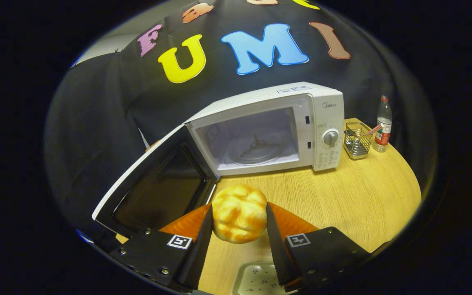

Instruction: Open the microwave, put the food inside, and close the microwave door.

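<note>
- Gripper view: my gripper [239, 229] is clamped on the bread roll [239, 213], one finger pressing each side, and the roll hangs clear above the wooden table [342, 196].
- Under my fingers, at the near edge of the table, lies a pale tray [256, 280].
- The microwave [268, 127] stands farther back on the table, slightly to the right of my line of travel. Its door [154, 184] is swung wide open to the left, with the dark window pane facing me.
- The cavity [252, 139] is lit and bare, apart from the glass turntable [256, 149] on its floor.
- To the right of the microwave sit a wire basket [357, 143] and, just beside it, a plastic bottle [383, 123]. Both are well apart from my path.
- I judge the opening step done and the loading step in hand: the food is lifted but not yet inside.
- The next move calls for carrying the roll forward and a little right, level with the cavity mouth, keeping it clear of the door's inner edge on the left and of the lower sill.
- Once over the turntable I should lower it, release, and back straight out before reaching for the door.
</note>
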`<state>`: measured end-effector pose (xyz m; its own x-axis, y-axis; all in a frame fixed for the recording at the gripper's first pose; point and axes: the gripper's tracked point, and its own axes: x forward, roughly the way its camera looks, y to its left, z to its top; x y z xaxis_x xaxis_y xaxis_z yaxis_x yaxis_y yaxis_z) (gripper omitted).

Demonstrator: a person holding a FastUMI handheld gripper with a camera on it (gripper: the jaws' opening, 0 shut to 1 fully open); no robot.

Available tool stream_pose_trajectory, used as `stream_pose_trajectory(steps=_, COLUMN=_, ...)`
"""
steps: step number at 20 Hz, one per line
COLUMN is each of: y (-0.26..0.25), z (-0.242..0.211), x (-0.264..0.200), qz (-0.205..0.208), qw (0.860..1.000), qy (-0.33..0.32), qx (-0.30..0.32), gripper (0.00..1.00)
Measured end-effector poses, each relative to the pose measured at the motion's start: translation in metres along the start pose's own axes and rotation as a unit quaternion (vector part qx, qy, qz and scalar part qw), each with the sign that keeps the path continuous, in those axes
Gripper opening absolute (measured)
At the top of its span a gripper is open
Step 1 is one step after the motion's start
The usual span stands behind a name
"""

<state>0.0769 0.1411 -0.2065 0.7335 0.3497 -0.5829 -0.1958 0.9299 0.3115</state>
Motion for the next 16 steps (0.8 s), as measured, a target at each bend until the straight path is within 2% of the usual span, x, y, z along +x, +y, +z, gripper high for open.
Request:
stream_pose_trajectory(steps=4, y=0.007, z=0.027, x=0.020, qz=0.007, qw=0.999, qy=-0.042, qx=0.022, gripper=0.69)
stream_pose_trajectory(steps=16, y=0.016, z=0.071, x=0.099, qz=0.016, qw=0.988, qy=-0.125, qx=0.083, gripper=0.69)
